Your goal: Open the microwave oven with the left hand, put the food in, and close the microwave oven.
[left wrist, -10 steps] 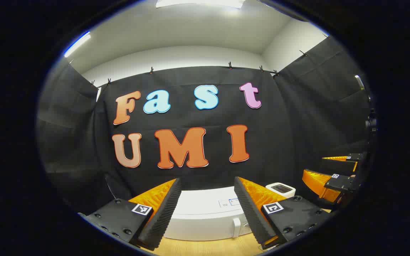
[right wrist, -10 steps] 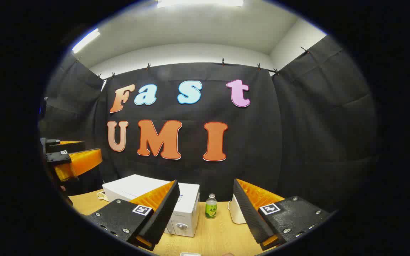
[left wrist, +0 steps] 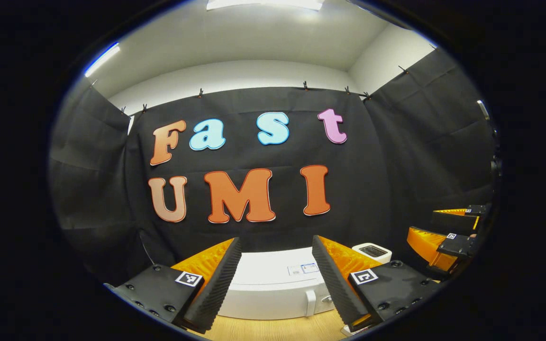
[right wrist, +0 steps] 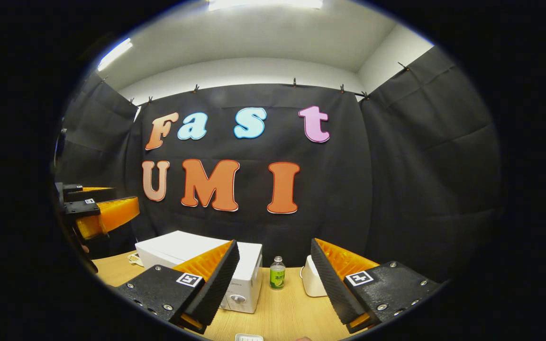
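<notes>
A white microwave oven (left wrist: 273, 289) stands on the wooden table with its door shut; its handle (left wrist: 309, 303) shows low between the fingers of my left gripper (left wrist: 277, 258). That gripper hovers open in front of and above the oven, nothing between its fingers. In the right gripper view the microwave oven (right wrist: 192, 253) sits left of centre. My right gripper (right wrist: 275, 260) is open and empty, held above the table. A white edge (right wrist: 248, 337) peeks in at the bottom; I cannot tell what it is.
A small green-labelled bottle (right wrist: 277, 273) stands right of the oven, with a white appliance (right wrist: 312, 282) beside it, also seen as a white toaster-like box (left wrist: 373, 252). The other gripper (left wrist: 448, 237) shows at far right, and the left one (right wrist: 95, 210) at far left. Black cloth walls close the back.
Both views have shifted slightly; the microwave sits a little lower and leftward in each. Both grippers stay open.
</notes>
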Demonstrator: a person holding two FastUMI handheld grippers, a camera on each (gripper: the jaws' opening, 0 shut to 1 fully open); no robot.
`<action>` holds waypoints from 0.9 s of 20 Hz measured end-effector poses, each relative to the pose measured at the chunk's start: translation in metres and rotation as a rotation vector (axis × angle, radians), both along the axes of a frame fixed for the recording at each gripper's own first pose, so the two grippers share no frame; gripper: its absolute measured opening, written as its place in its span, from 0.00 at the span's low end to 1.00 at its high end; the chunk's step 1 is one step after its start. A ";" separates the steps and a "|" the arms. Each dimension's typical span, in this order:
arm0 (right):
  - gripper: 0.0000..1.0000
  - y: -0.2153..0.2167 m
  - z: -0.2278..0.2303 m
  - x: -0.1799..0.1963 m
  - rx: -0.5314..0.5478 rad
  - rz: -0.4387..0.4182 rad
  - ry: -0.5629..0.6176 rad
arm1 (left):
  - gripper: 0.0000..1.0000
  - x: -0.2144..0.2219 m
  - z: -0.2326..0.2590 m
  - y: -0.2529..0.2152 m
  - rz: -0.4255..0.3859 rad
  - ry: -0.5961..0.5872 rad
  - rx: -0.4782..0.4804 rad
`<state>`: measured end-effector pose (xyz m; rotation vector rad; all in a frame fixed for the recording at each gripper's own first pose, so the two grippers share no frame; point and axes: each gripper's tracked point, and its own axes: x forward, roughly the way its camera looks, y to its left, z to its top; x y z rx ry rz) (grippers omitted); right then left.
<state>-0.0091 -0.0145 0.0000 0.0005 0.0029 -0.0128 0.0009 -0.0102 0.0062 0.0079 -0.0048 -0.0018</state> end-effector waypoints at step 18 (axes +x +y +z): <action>0.94 -0.009 -0.016 -0.004 0.013 -0.028 0.059 | 0.99 0.005 -0.037 -0.003 0.013 0.061 -0.004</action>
